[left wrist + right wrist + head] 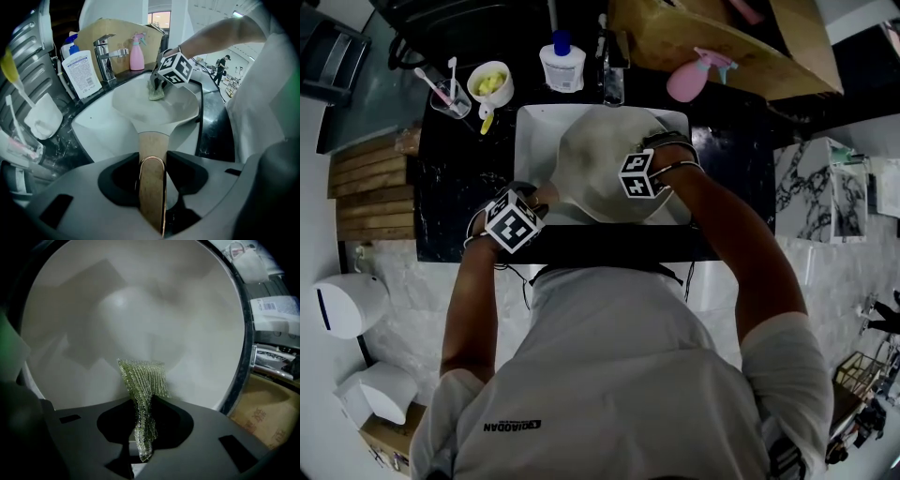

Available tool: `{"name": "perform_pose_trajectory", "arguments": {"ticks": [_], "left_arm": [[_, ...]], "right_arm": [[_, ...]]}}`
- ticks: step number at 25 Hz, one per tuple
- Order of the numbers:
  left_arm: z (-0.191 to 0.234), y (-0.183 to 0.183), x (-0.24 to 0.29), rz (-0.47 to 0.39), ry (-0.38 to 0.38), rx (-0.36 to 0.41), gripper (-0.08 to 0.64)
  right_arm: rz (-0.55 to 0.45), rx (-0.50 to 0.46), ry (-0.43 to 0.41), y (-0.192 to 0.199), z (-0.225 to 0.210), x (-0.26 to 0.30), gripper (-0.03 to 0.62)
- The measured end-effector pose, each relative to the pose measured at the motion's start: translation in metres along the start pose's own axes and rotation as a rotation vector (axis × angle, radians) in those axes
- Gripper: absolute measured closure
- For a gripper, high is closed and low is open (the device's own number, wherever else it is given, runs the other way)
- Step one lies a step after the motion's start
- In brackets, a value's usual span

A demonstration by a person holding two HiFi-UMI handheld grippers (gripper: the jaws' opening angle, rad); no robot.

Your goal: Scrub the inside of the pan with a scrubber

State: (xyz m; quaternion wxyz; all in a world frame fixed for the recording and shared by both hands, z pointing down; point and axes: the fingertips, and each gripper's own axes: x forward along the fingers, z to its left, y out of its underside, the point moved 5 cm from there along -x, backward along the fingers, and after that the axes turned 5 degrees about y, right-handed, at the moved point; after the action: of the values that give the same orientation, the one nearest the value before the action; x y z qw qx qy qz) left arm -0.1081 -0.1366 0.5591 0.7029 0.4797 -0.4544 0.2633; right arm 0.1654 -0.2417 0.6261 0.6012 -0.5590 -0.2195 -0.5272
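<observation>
Left gripper (152,187) clamping pan handle (152,145), handle pointing back toward person. Pan (136,105) sitting over sink (534,131). Right gripper (143,427) pinching green scrubber (143,380), touching pan's far inner wall straight ahead.

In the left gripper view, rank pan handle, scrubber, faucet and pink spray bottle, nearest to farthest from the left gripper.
1. The pan handle, clamped in the left gripper.
2. The scrubber, ahead inside the pan.
3. The faucet, behind the sink, left.
4. The pink spray bottle, farthest back, right of the faucet.
</observation>
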Motion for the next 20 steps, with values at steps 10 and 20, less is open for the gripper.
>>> {"name": "perform_pose_trajectory", "arguments": {"ticks": [10,20], "left_arm": [[-0.001,-0.001,0.001,-0.001,-0.008,0.005,0.373],[-0.001,0.000,0.001,-0.003,-0.007,0.006,0.373]], "right_arm": [[-0.074,0.194,-0.353,-0.006,0.037,-0.021,0.499],[-0.130,0.286,-0.650,-0.022,0.067,-0.046,0.500]]}}
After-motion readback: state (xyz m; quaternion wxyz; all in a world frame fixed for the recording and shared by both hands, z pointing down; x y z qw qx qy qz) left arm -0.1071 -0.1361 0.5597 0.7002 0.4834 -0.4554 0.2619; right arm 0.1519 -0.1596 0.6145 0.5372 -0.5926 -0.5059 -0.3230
